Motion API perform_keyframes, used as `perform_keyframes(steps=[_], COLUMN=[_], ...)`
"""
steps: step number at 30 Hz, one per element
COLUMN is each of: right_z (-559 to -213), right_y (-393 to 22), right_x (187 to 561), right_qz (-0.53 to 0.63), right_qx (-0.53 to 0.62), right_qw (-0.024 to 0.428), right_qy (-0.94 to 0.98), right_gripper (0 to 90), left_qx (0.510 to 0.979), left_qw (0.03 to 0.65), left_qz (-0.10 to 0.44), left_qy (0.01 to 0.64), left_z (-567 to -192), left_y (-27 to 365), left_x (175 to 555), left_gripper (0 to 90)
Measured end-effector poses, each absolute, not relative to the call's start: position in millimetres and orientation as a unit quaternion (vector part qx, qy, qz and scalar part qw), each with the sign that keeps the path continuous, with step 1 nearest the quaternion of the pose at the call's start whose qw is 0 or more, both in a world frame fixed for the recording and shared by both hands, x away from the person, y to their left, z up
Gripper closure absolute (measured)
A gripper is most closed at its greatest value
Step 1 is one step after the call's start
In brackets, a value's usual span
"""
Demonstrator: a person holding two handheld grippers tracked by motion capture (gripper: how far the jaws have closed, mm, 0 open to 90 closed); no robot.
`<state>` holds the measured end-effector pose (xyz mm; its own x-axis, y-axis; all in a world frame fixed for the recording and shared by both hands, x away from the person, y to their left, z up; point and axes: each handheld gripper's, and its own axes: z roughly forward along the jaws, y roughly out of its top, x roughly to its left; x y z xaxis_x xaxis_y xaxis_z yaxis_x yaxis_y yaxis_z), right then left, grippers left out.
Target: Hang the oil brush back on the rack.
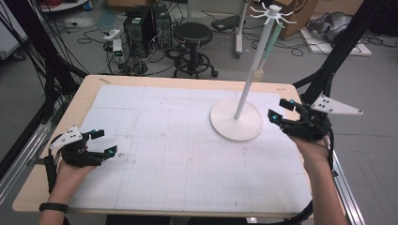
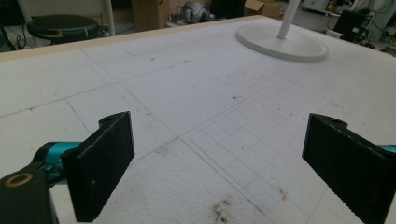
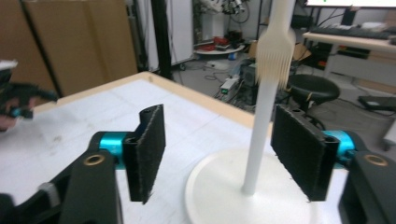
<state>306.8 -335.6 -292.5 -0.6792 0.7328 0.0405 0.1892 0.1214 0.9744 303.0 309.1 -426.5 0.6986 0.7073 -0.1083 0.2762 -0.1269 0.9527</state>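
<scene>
The left gripper [image 1: 104, 142] sits low over the near left part of the table, held in the person's left hand [image 1: 70, 171], which wears a dark wristband [image 1: 53, 206]. Its jaws are spread wide and grip nothing; in the left gripper view the two black pads [image 2: 100, 165] stand far apart over bare white sheet. The right gripper [image 1: 280, 110] is held by the right hand [image 1: 312, 147] at the table's far right side, its grey three-cornered plate [image 1: 335, 106] pointing outward. Its jaws are also spread apart and empty, aimed toward the white stand [image 1: 236, 119]. In the right gripper view the stand's thin pole [image 3: 261, 126] rises between the two pads without touching either, and a pale comb-like piece [image 3: 276, 63], blurred, hangs beside the pole higher up.

The stand's round base [image 1: 225, 126] rests on the gridded white sheet [image 1: 178, 154] covering the wooden table [image 1: 89, 89], right of centre. Its pole leans slightly and ends in a crown of small hooks [image 1: 273, 13]. Beyond the table stand a black stool [image 1: 193, 35], computer towers [image 1: 139, 26] and loose cables on the floor.
</scene>
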Motion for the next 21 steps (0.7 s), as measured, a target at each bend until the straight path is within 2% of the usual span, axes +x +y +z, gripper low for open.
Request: perform_keyframes(steps=[14,21], right_z=[-373.4,-402.2], right_y=[-320.2,-323.2], right_x=[287.7,288.7], right_qz=[0.569,0.558], right_qx=[0.328,0.342], right_qw=[0.174,0.172], right_qy=[0.734,0.737], right_gripper=[19.5,15.7], left_qx=[0.724,0.725], left_qw=[0.567,0.568], left_qz=[0.200,0.199], left_qy=[0.338,0.336], left_z=[-428.1,-429.6], left_y=[309.7,308.6], left_x=[305.3,306.8], left_gripper=[9.6,9.6])
